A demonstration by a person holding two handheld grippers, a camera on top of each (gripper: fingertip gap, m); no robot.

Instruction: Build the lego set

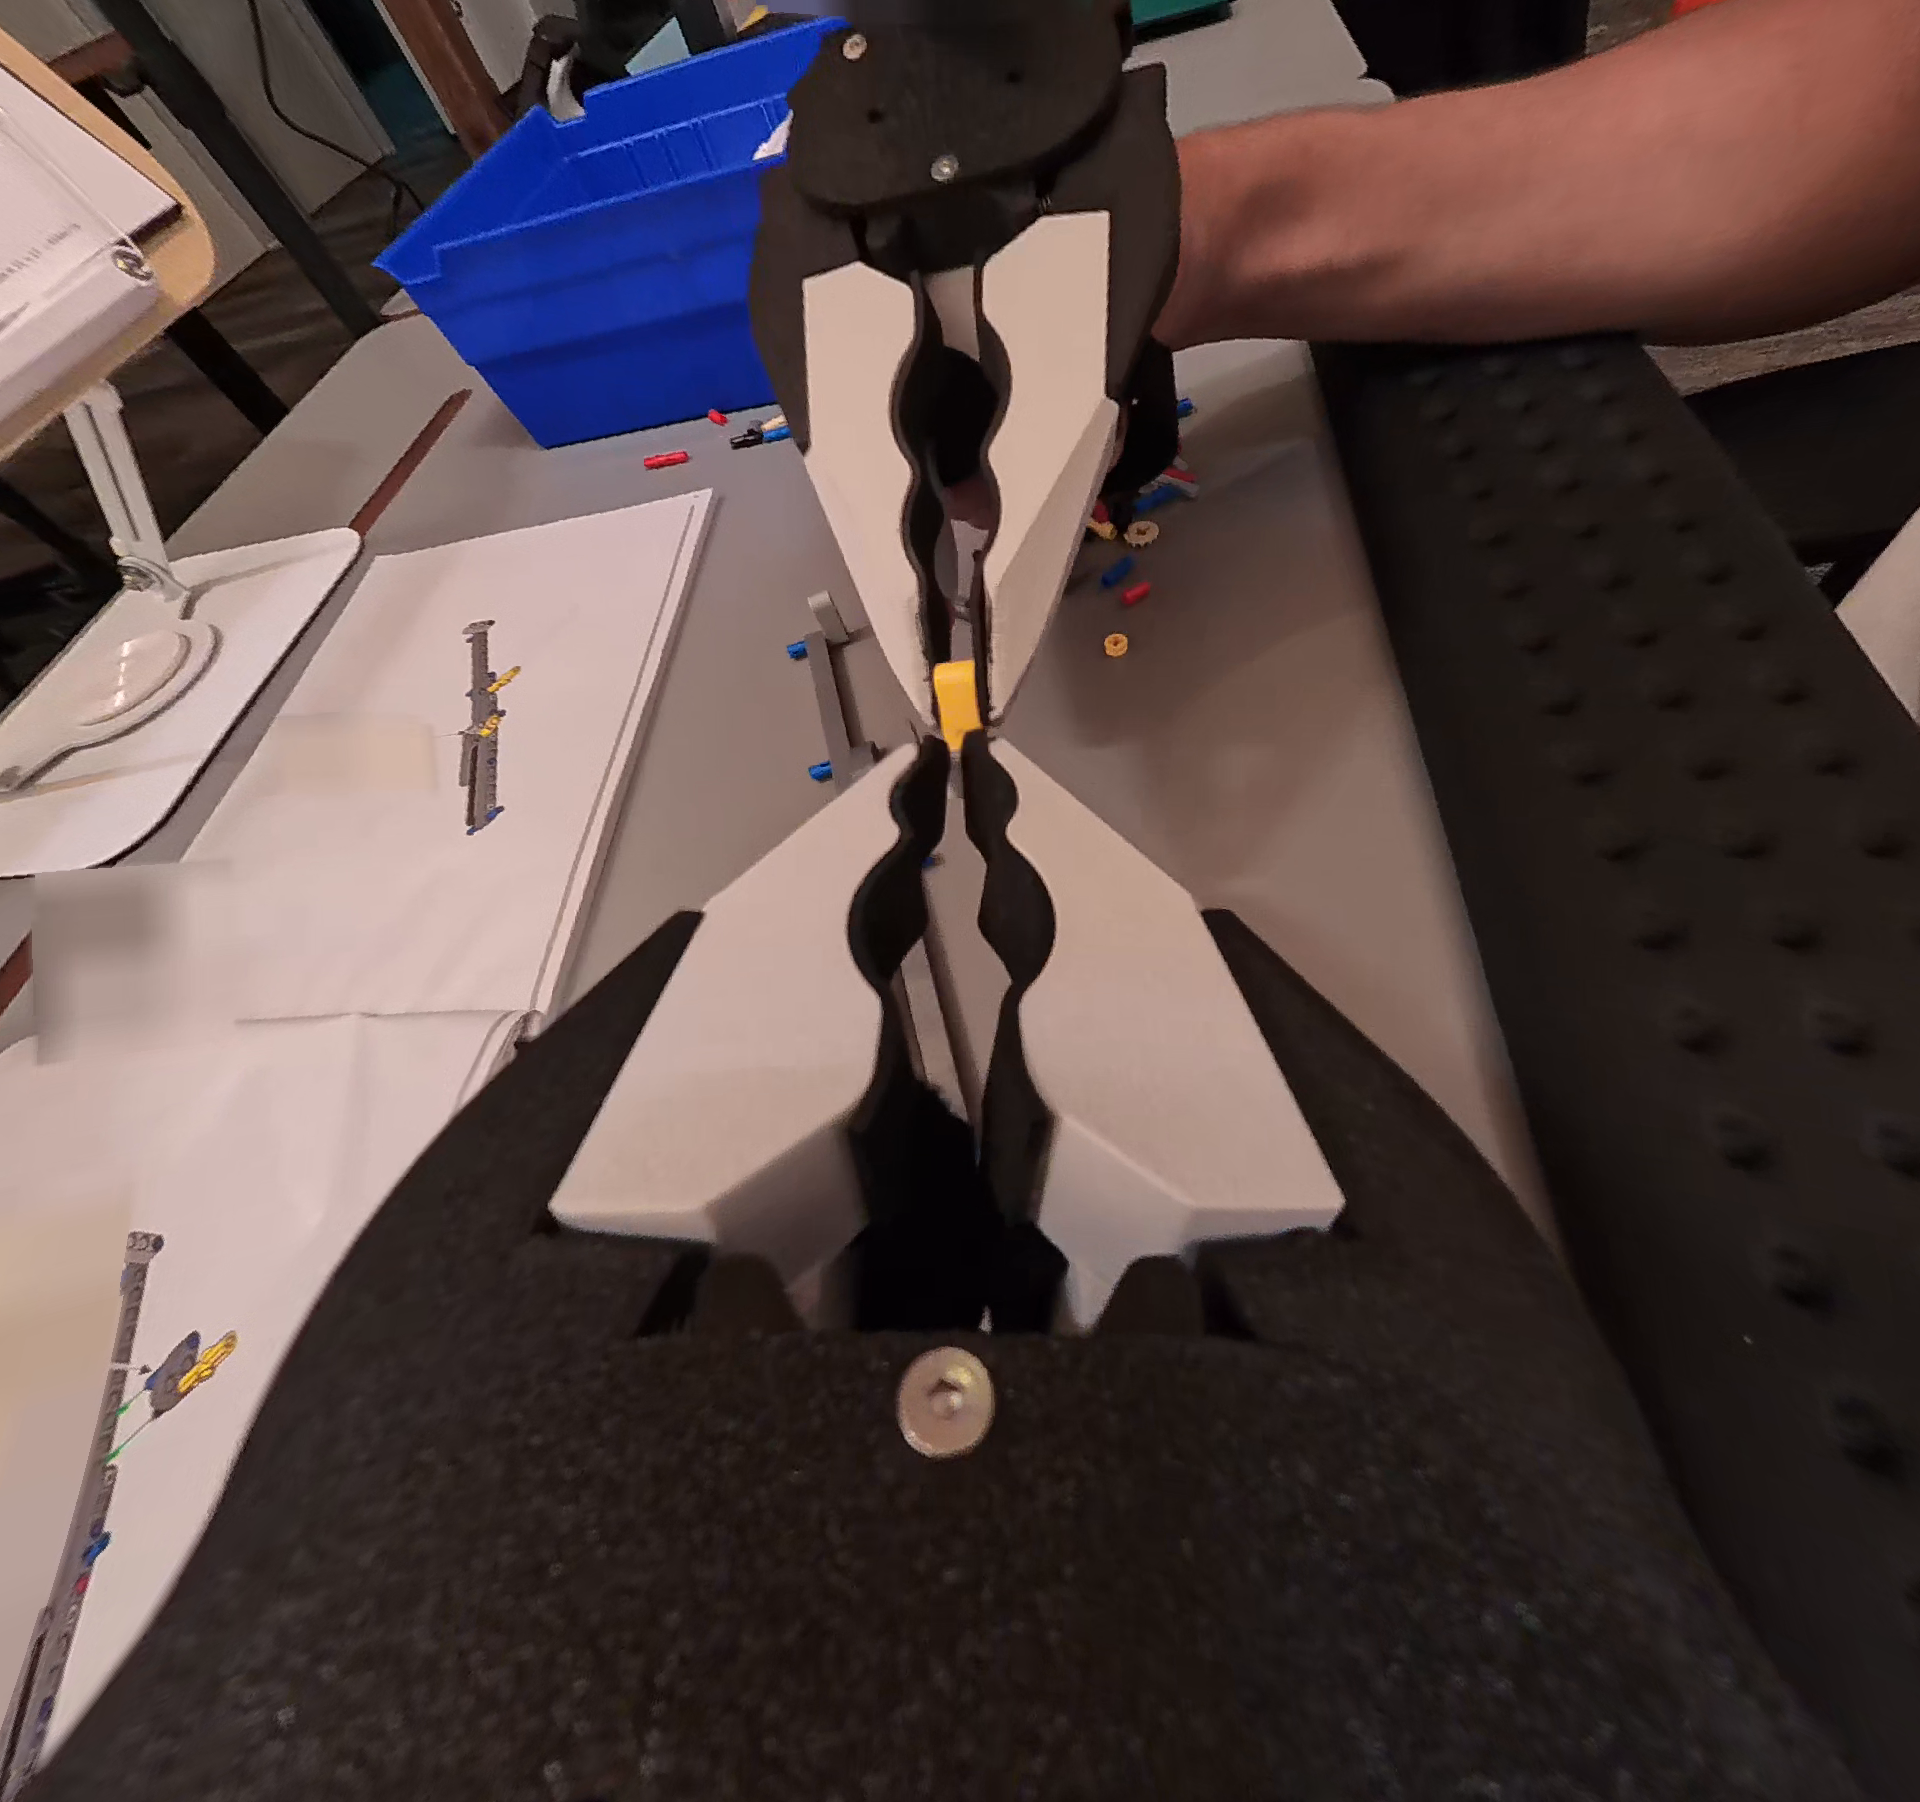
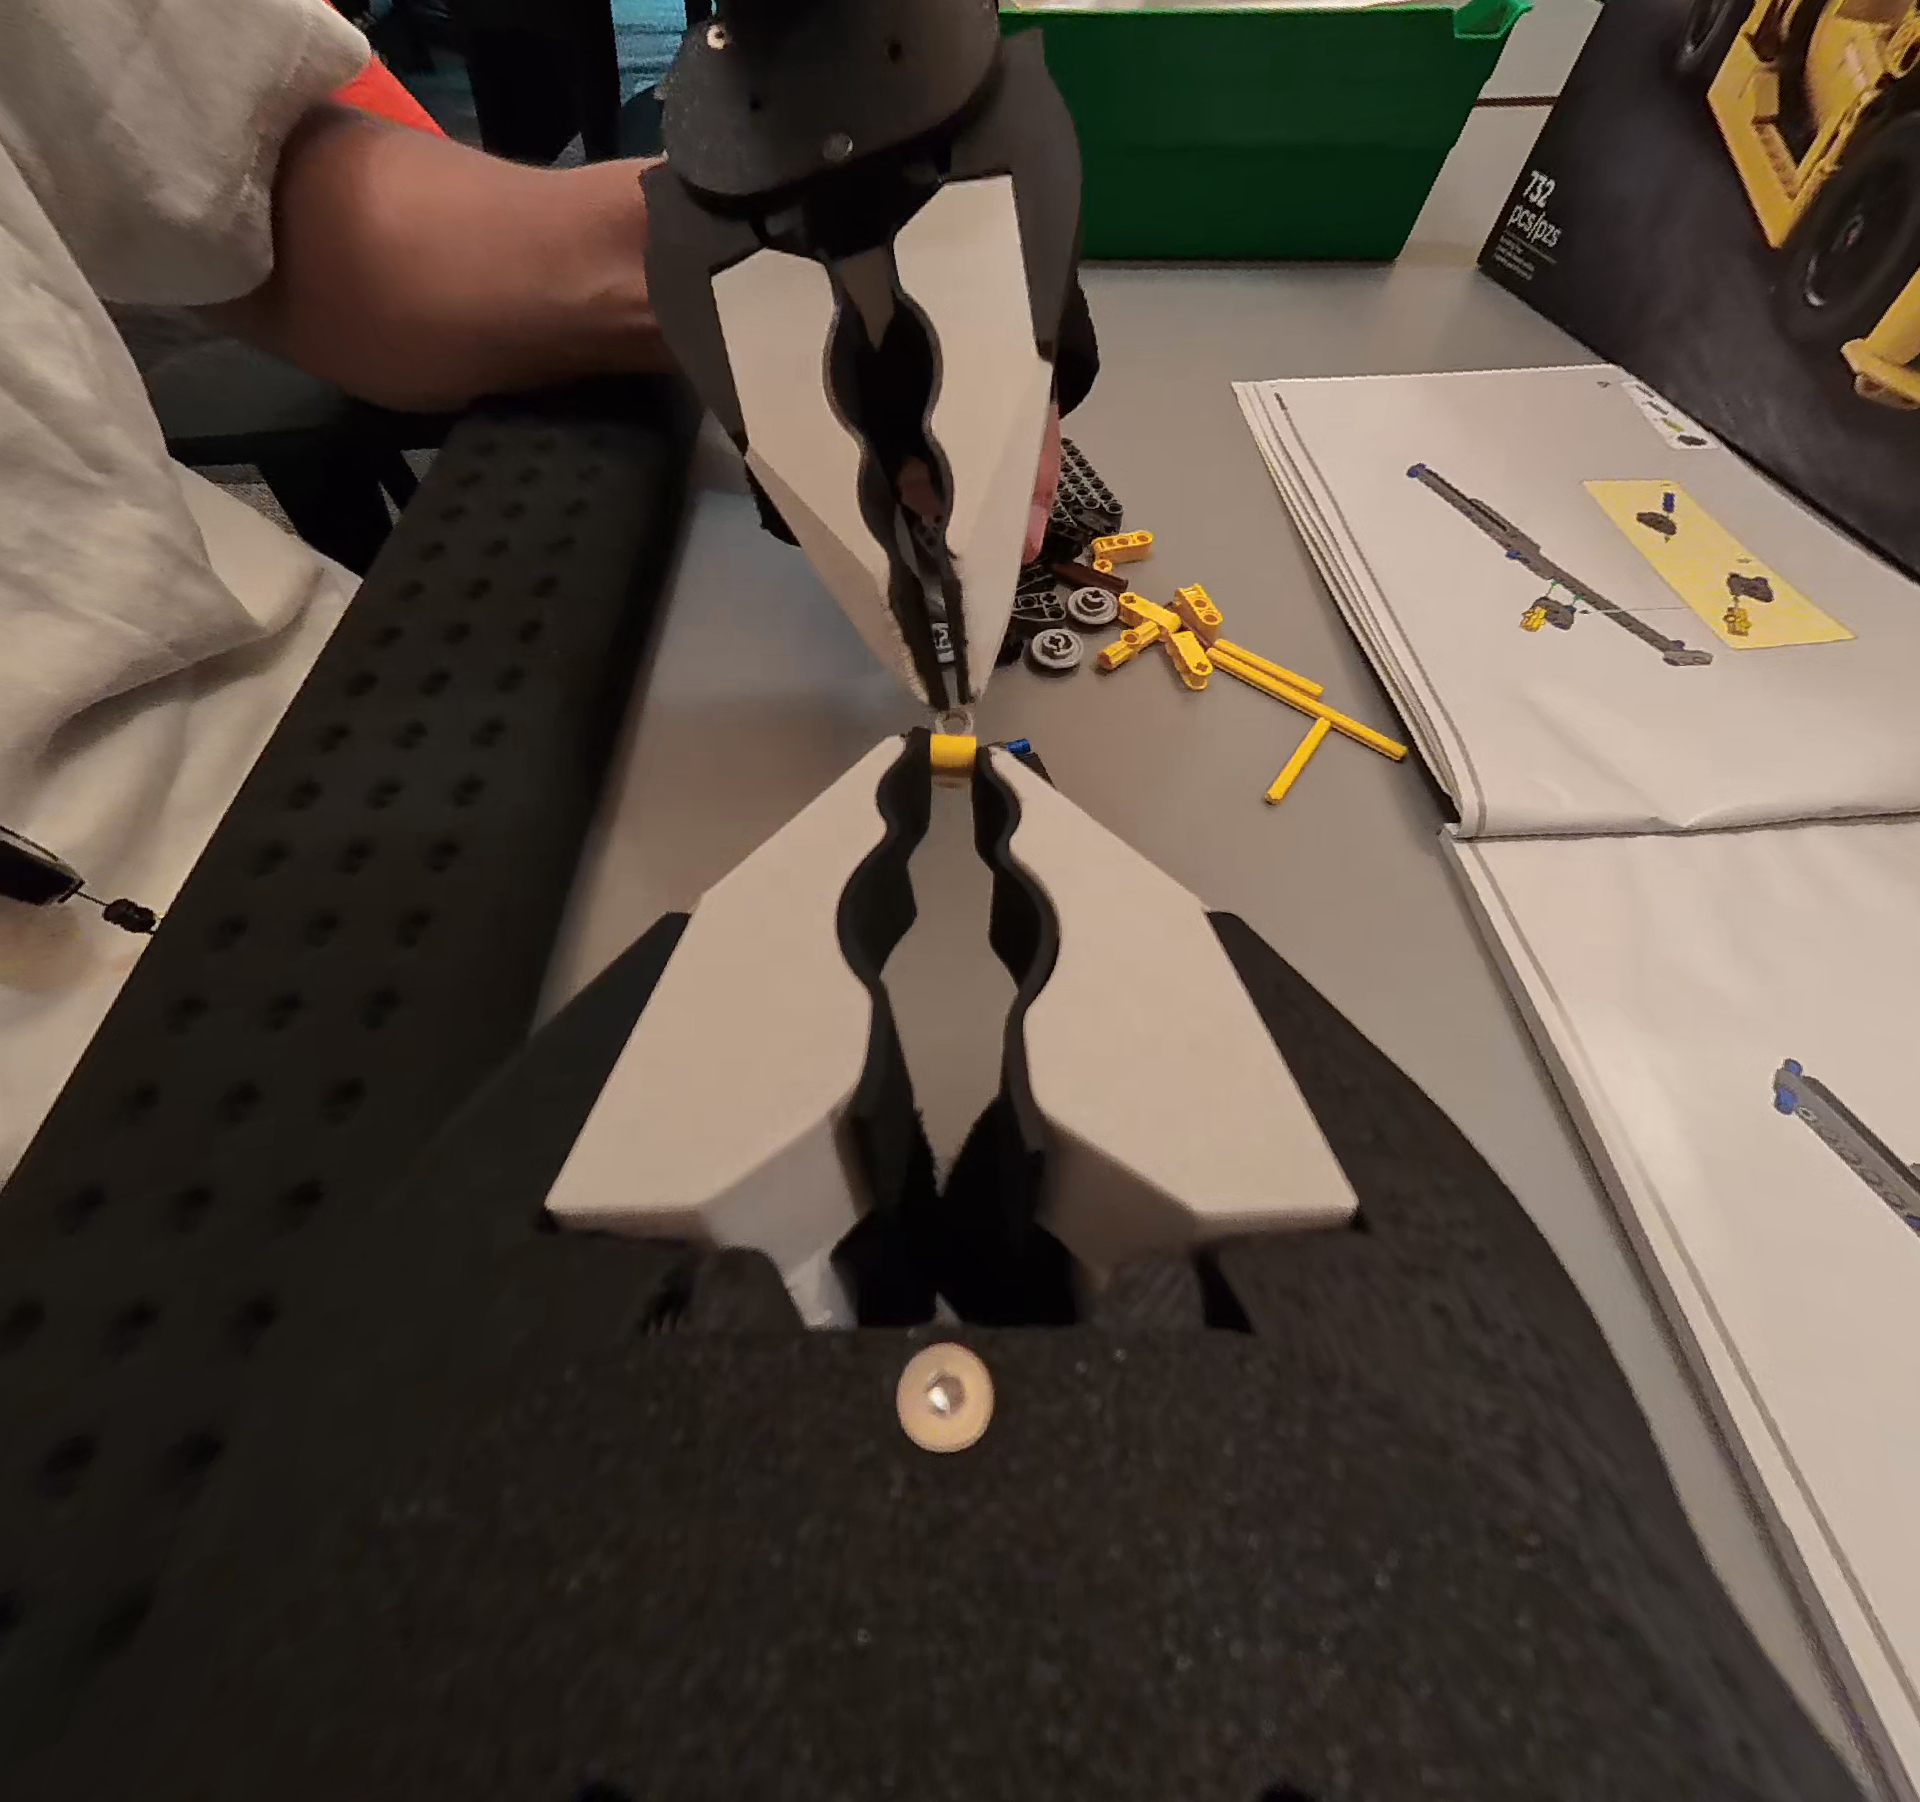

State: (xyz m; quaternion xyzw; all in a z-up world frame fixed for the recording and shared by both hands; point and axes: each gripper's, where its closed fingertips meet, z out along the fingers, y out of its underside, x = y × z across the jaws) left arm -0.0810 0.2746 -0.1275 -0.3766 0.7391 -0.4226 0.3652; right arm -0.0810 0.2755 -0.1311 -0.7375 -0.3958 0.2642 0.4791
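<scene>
My two grippers meet tip to tip just above the grey table. My right gripper [image 2: 951, 757] is shut on a small yellow lego piece [image 2: 951, 753], which also shows in the left wrist view [image 1: 954, 703]. My left gripper [image 1: 948, 760] is shut on a thin grey piece whose ring end [image 2: 954, 719] touches the yellow piece from above. The left gripper [image 2: 951, 698] shows in the right wrist view, the right gripper [image 1: 956, 663] in the left wrist view. A grey beam with blue pins [image 1: 836, 692] lies on the table beside them.
Open instruction booklets [image 1: 468, 713] [image 2: 1558, 589] lie beside the work spot. Loose yellow, grey and black parts [image 2: 1174, 630] are scattered nearby. A blue bin [image 1: 582, 277], a green bin [image 2: 1247, 121], the set's box [image 2: 1766, 194] and a black perforated board [image 2: 312, 817] ring the area. The tips of both grippers are at nearly the same place.
</scene>
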